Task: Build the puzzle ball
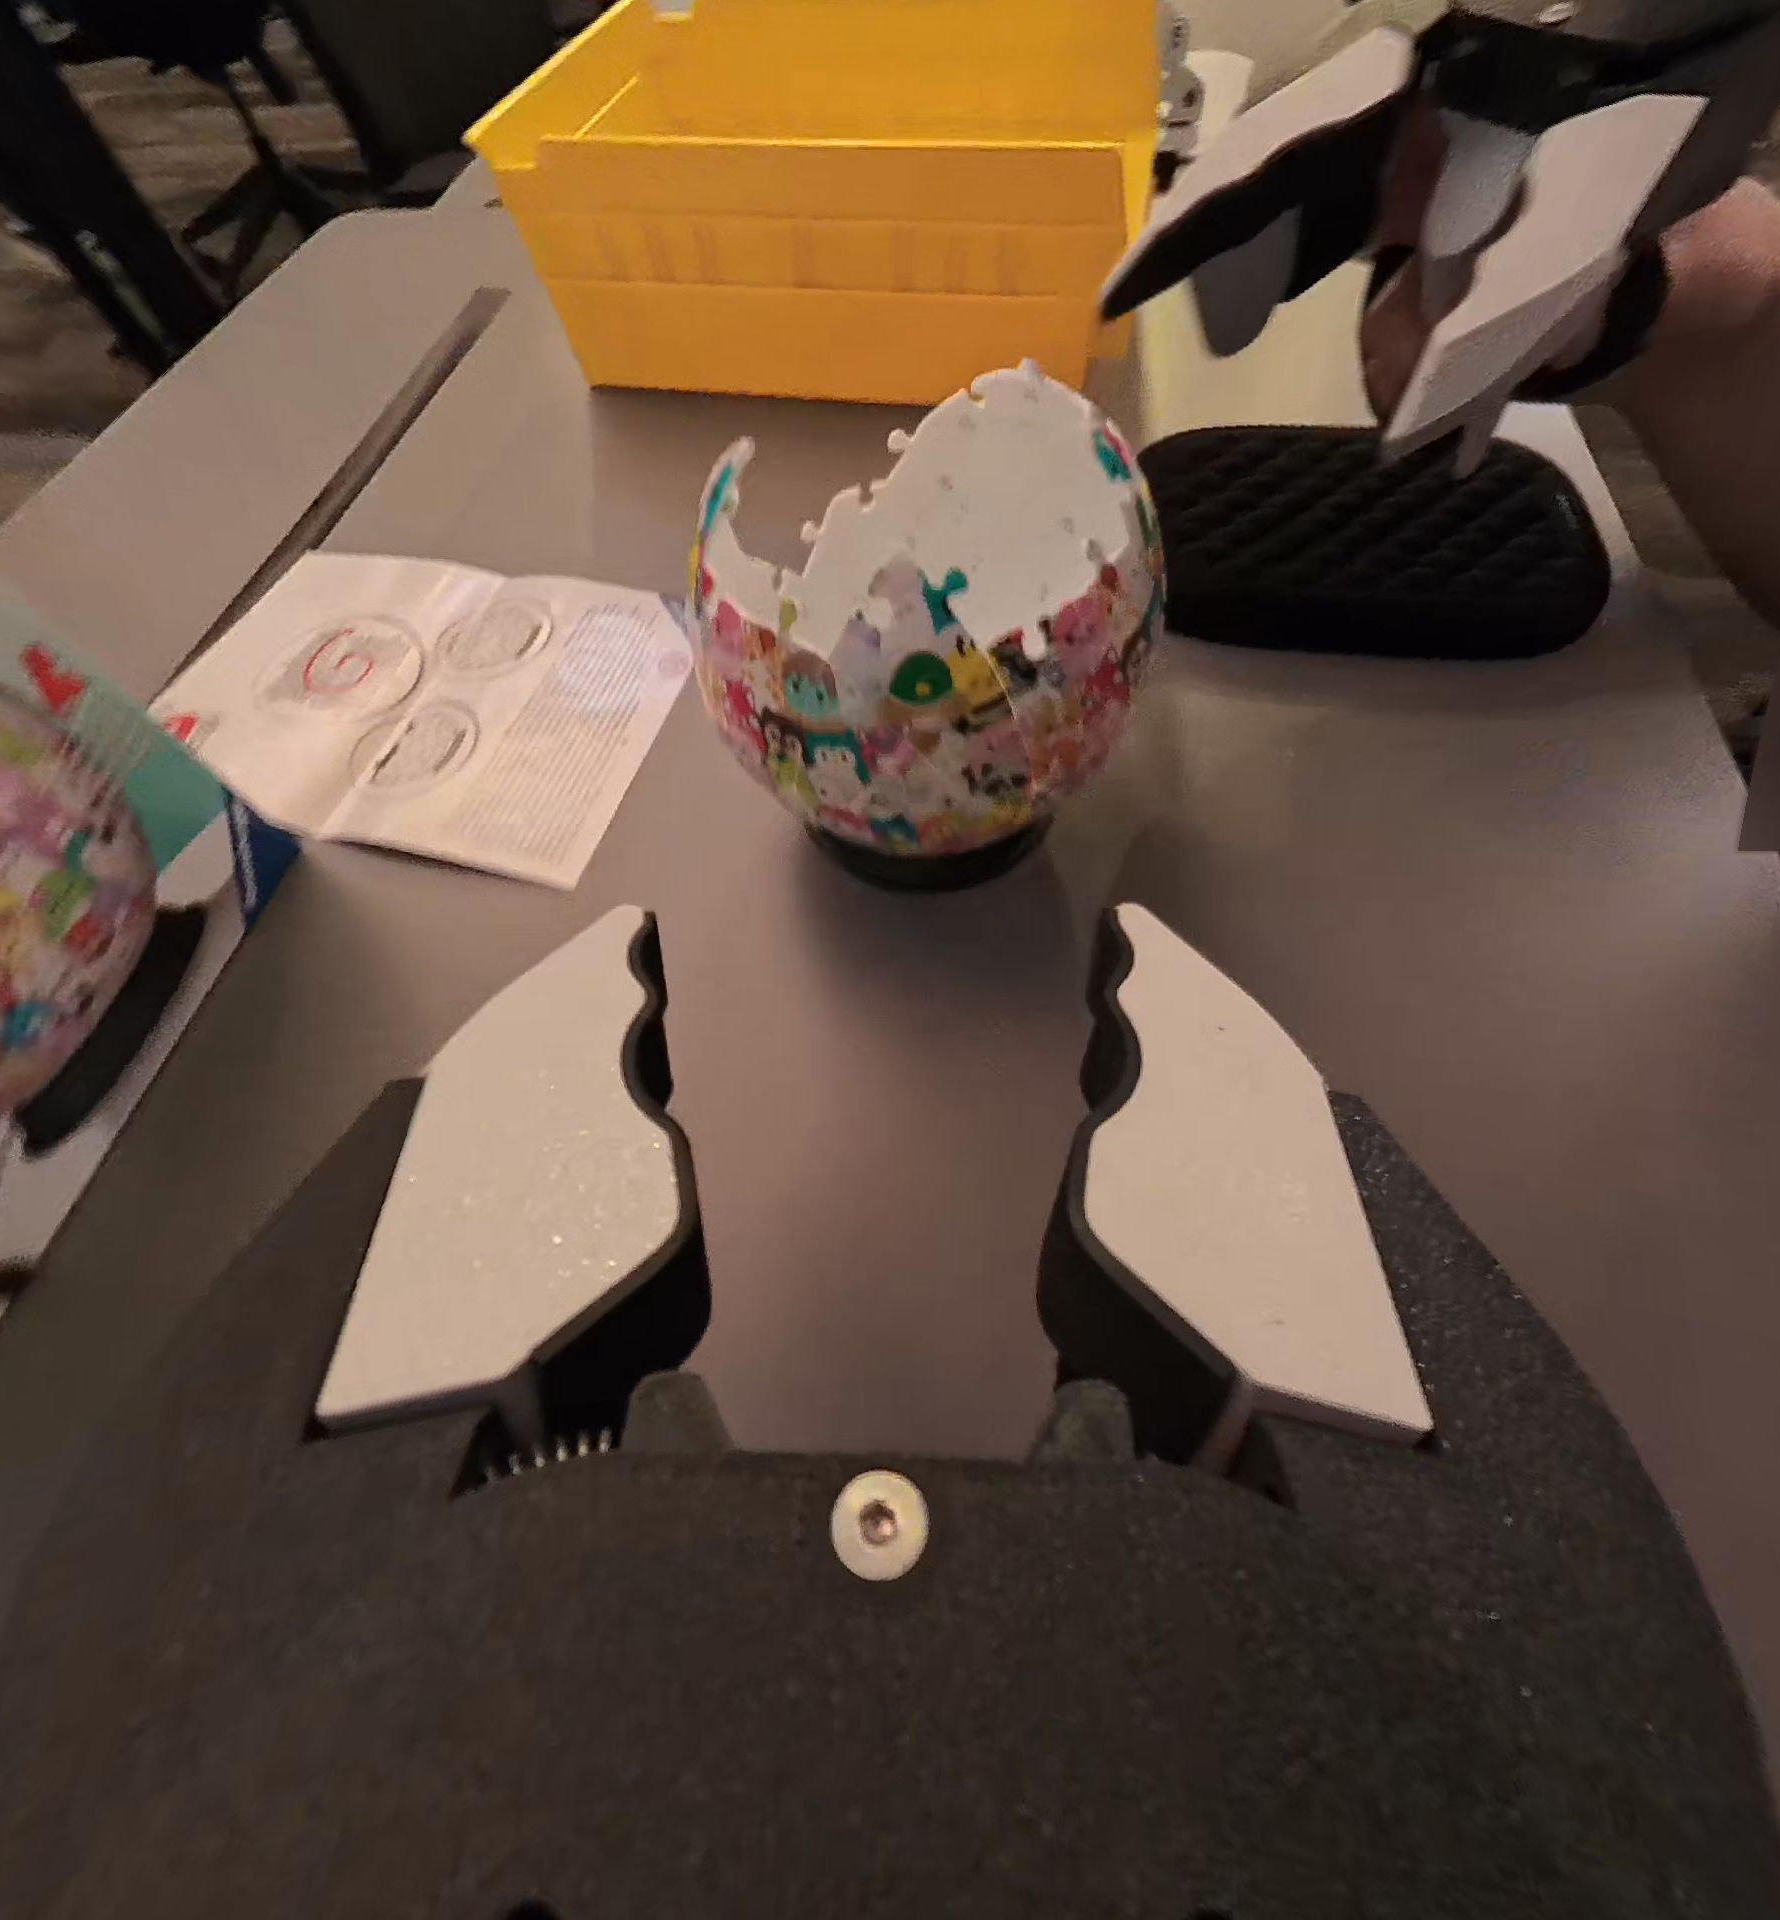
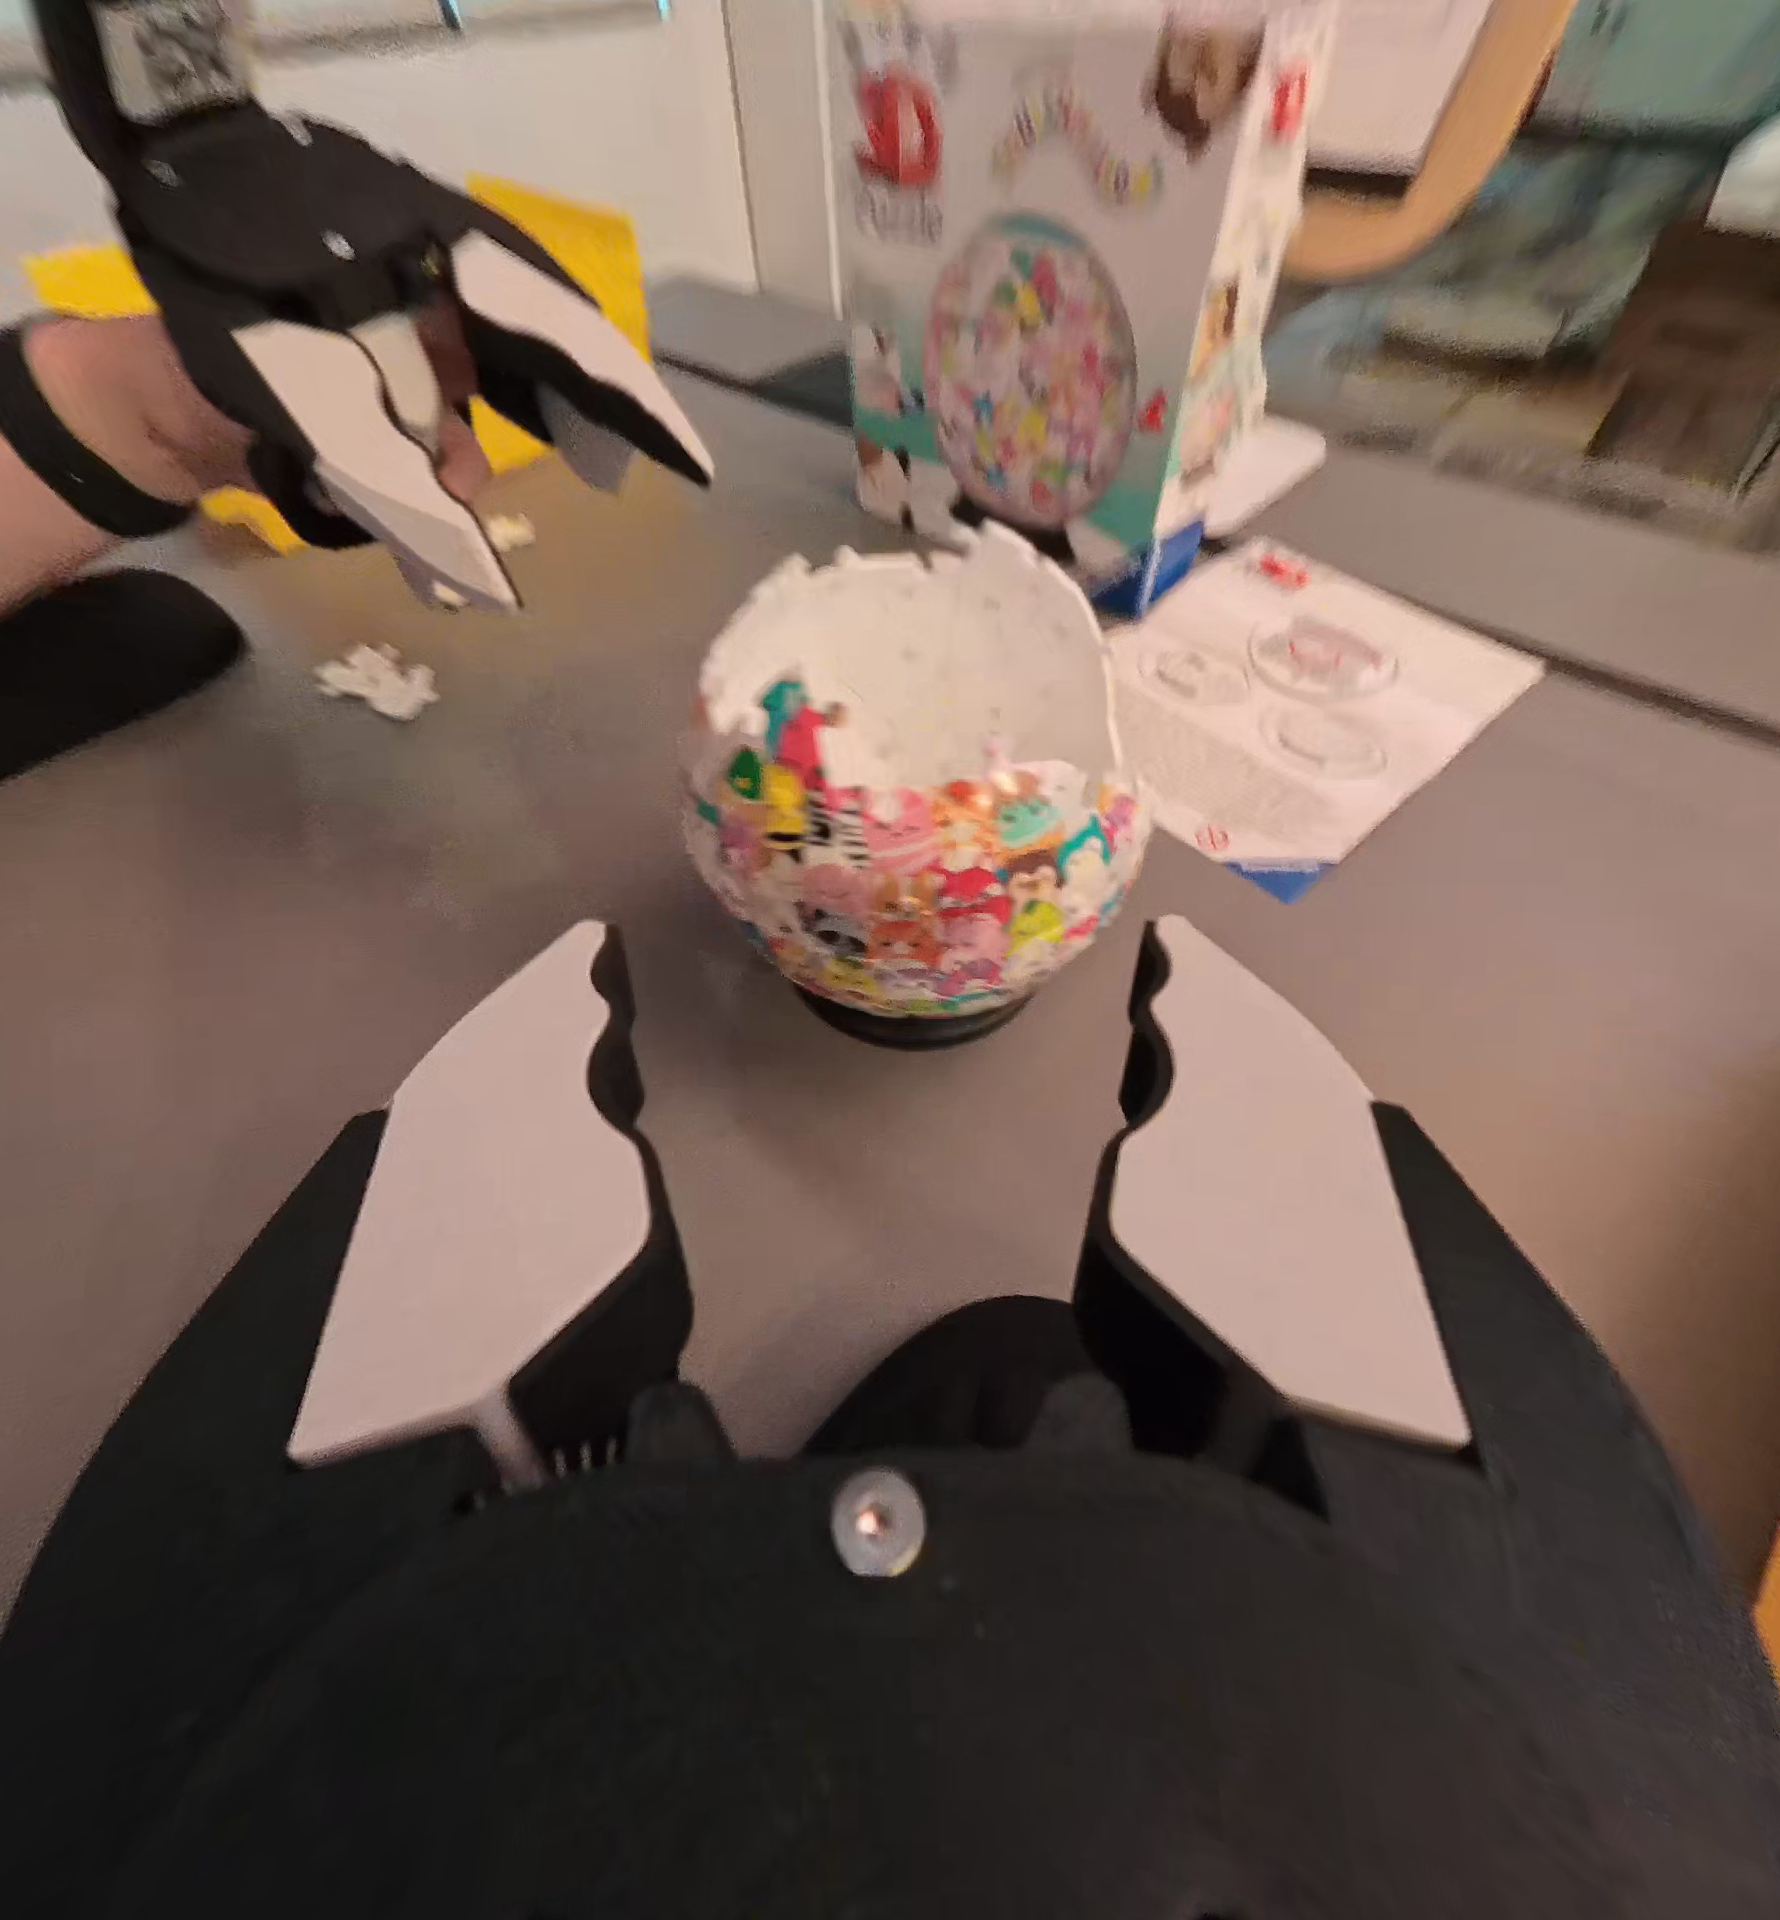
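The half-built puzzle ball (image 1: 927, 665) stands on a black ring stand (image 1: 922, 868) in the middle of the grey table. Its top is open, with a white inside and a colourful cartoon outside. My left gripper (image 1: 881, 925) is open and empty, just short of the ball. My right gripper (image 1: 1260, 364) hangs open above the table behind the ball on the right. In the right wrist view the ball (image 2: 917, 831) sits just ahead of my open, empty right gripper (image 2: 881, 935), and the left gripper (image 2: 595, 530) is open at the upper left. Loose white pieces (image 2: 377, 675) lie left of the ball.
A yellow bin (image 1: 834, 208) stands behind the ball. A black quilted pad (image 1: 1374, 540) lies to its right. The puzzle box (image 2: 1052, 312) and an unfolded instruction sheet (image 2: 1312, 727) lie on the other side. A hand (image 2: 86, 416) holds the left gripper.
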Demonstrator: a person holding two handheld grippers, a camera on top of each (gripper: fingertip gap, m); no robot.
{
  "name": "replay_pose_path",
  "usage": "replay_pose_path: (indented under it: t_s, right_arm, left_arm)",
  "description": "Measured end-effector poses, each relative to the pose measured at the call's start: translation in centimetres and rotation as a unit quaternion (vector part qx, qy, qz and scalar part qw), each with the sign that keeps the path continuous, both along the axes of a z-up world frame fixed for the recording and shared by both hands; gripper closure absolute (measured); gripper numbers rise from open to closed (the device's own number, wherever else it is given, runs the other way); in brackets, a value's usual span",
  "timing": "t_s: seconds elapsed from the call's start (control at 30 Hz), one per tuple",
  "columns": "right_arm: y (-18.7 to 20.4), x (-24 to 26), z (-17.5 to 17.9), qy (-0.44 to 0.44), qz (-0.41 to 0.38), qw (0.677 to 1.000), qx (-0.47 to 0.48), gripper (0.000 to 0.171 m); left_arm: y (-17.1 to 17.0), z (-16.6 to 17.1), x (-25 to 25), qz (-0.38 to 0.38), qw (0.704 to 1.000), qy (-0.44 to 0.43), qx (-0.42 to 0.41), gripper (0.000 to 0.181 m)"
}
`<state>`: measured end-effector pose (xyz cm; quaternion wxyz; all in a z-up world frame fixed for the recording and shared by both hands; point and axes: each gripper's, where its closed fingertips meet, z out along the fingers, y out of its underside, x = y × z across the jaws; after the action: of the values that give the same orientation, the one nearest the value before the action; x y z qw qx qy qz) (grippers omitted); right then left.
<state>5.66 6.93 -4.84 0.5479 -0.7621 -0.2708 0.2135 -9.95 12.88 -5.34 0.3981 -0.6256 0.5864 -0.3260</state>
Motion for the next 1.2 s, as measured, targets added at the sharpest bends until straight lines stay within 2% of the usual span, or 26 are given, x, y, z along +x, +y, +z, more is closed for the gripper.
replay_pose_path:
  t_s: [0.1, 0.23, 0.33, 0.47, 0.6, 0.7, 0.8, 0.87, 1.03, 1.2]
  right_arm:
    - [-2.8, -1.3, 1.0, 0.064, 0.030, 0.996, 0.057, 0.079]
    - [-5.5, -4.1, 0.5, 0.108, 0.091, 0.988, 0.064, 0.089]
    - [-7.5, -6.2, 2.3, 0.146, 0.126, 0.969, 0.157, 0.131]
    - [-8.8, -9.8, 2.4, 0.120, 0.170, 0.955, 0.213, 0.169]
    - [-8.9, -12.5, 2.7, 0.116, 0.182, 0.949, 0.230, 0.171]
    - [-8.4, -13.8, 1.7, 0.096, 0.186, 0.955, 0.209, 0.170]
    - [-8.3, -14.0, 1.2, 0.064, 0.169, 0.957, 0.227, 0.165]
    - [-8.3, -13.9, 1.1, 0.049, 0.155, 0.957, 0.240, 0.163]
    - [-7.8, -14.0, 0.4, 0.006, 0.135, 0.959, 0.250, 0.157]
    - [-7.5, -14.4, -0.3, 0.001, 0.144, 0.962, 0.233, 0.150]
  left_arm:
    - [-1.1, 0.3, -3.8, 0.070, 0.997, 0.034, 0.030, 0.114]
    - [-2.3, 2.0, -10.6, 0.185, 0.978, 0.061, 0.069, 0.122]
    - [-3.4, 1.3, -17.1, 0.272, 0.949, 0.127, 0.092, 0.131]
    - [-6.7, -1.9, -21.8, 0.292, 0.937, 0.182, 0.064, 0.148]
    - [-7.2, -4.5, -22.9, 0.286, 0.938, 0.188, 0.042, 0.149]
    - [-6.1, -5.1, -22.0, 0.275, 0.945, 0.173, 0.036, 0.145]
    - [-4.9, -5.7, -21.3, 0.265, 0.946, 0.184, 0.016, 0.142]
    - [-3.5, -5.7, -21.8, 0.285, 0.937, 0.199, 0.021, 0.142]
    - [-0.3, -4.6, -24.5, 0.404, 0.890, 0.213, 0.008, 0.141]
    - [0.9, -4.7, -24.8, 0.418, 0.876, 0.239, -0.021, 0.140]
